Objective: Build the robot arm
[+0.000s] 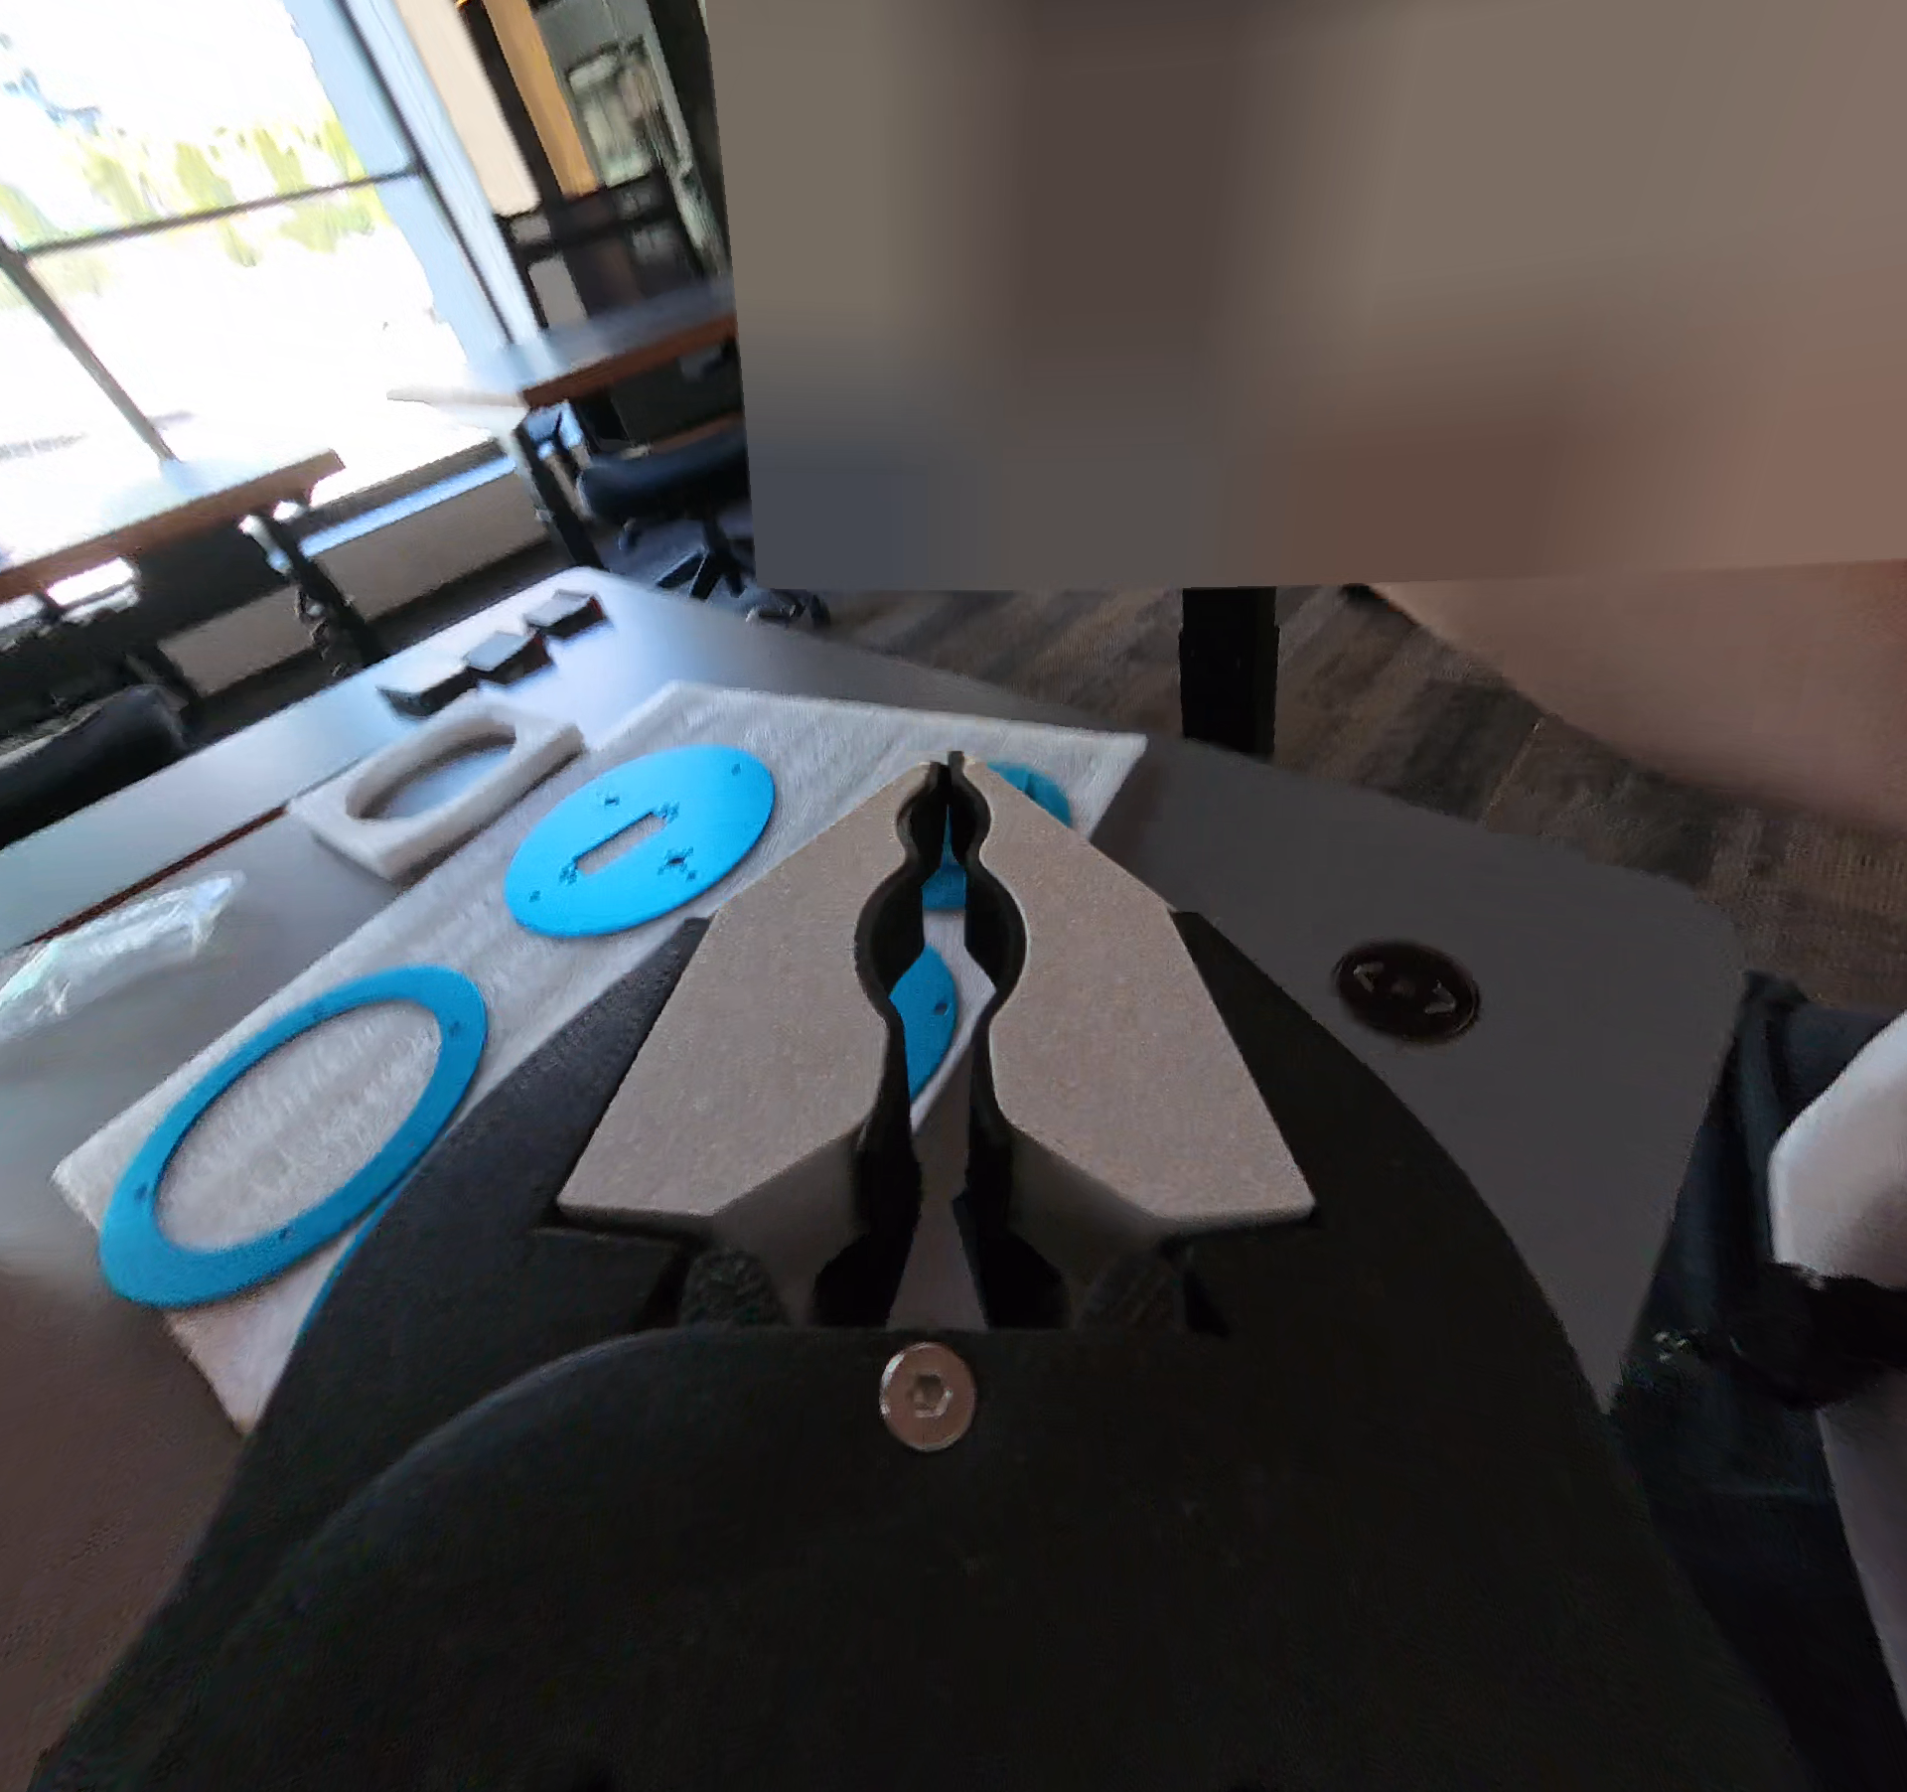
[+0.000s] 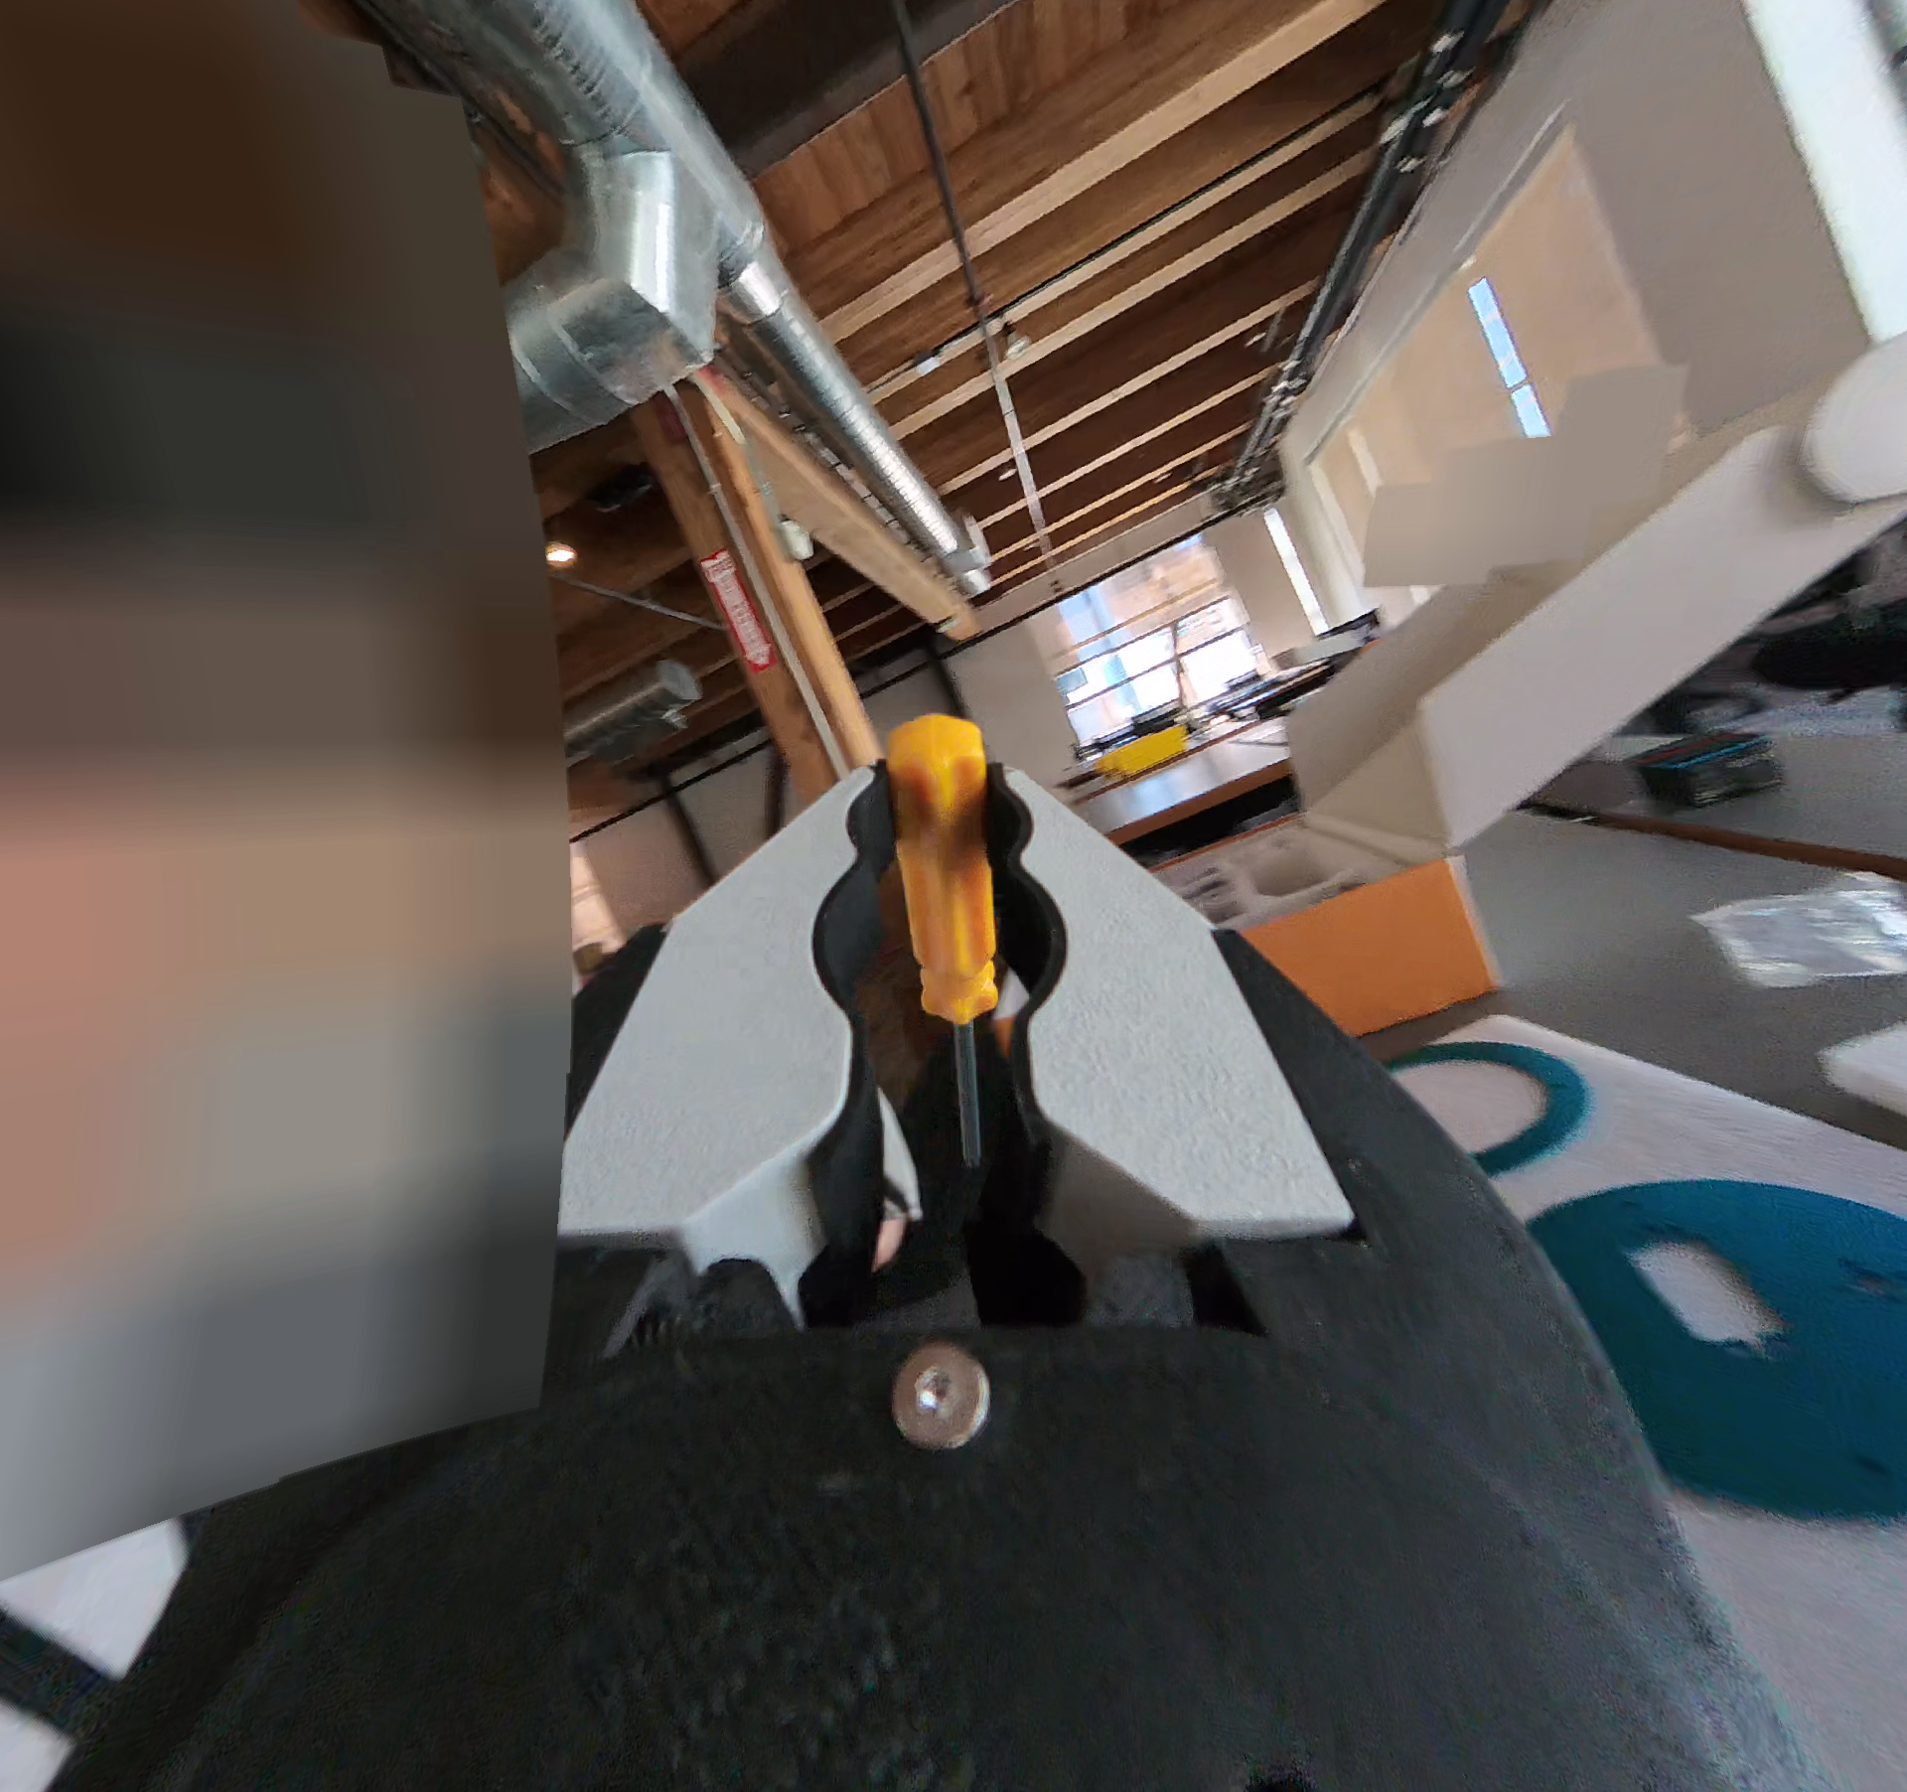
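Orange screwdriver (image 2: 944, 865) clamped in right gripper (image 2: 944, 783); left gripper (image 1: 955, 762) together, empty, above 1 blue ring (image 1: 134, 1237).

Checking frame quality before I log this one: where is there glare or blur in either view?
Left wrist view: window blown out white, blue ring fairly sharp. Right wrist view: screwdriver crisp between the fingers, teal disc and room edges smeared.

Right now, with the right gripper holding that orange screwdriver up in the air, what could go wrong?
1. The right gripper pinches the orange screwdriver only near the handle's top; it could pivot or slip.
2. Its bare shaft points back toward the gripper body, awkward to aim.
3. The left gripper, shut and empty, hangs low over the blue disc on the white foam sheet and could knock it.
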Motion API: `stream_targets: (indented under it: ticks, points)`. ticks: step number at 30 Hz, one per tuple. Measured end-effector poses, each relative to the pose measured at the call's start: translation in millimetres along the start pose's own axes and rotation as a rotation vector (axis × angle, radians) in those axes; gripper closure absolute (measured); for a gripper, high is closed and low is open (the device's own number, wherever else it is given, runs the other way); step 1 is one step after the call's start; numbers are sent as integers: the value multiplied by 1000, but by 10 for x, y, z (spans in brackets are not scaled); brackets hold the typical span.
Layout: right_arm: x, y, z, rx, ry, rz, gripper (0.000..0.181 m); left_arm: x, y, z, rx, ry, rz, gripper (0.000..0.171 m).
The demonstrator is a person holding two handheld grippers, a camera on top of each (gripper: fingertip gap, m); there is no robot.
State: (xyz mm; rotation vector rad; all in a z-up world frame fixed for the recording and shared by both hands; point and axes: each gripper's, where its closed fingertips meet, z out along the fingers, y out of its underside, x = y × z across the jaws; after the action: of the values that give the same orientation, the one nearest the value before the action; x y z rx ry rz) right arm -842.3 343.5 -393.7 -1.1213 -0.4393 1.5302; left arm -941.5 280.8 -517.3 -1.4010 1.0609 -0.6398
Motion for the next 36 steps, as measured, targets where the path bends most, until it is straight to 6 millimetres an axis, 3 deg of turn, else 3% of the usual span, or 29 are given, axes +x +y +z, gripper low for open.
stream_targets:
  ticks: [2, 4, 7, 10, 14, 17, 22, 24, 26, 29, 32, 36]
  points:
    - [257, 89, -153, 35, 96, -50, 165, -32, 174, 17, -72, -46, 26, 171]
    - [432, 221, -268, 44, 112, 7, 165, 4, 294, 28, -131, -49, 27, 171]
    - [518, 234, -429, 118, 99, 32, 165, 102, 383, 35, -173, -20, -34, 171]
    - [532, 134, -561, 258, 200, -126, 165, 176, 362, 47, -137, -1, -102, 168]
    - [604, 15, -804, 466, 532, -337, 166, 196, 352, 70, -140, -8, -122, 169]
    - [544, -38, -716, 414, 616, -470, 166, 196, 265, 81, -120, -10, -125, 171]
    - [532, 66, -581, 337, 600, -493, 166, 213, 241, 111, -126, 2, -131, 171]
    - [518, 71, -568, 336, 579, -484, 166, 321, 346, 135, -169, 59, -140, 163]
    - [490, 83, -546, 339, 544, -474, 166, 460, 575, 126, -295, 132, -125, 161]
    - [452, 108, -518, 331, 502, -456, 166, 531, 817, 65, -447, 150, -42, 155]
    - [337, 118, -499, 337, 446, -459, 166, 630, 857, 97, -489, 190, 37, 155]
    - [292, 154, -484, 318, 428, -473, 166, 628, 834, 307, -503, 211, 109, 163]
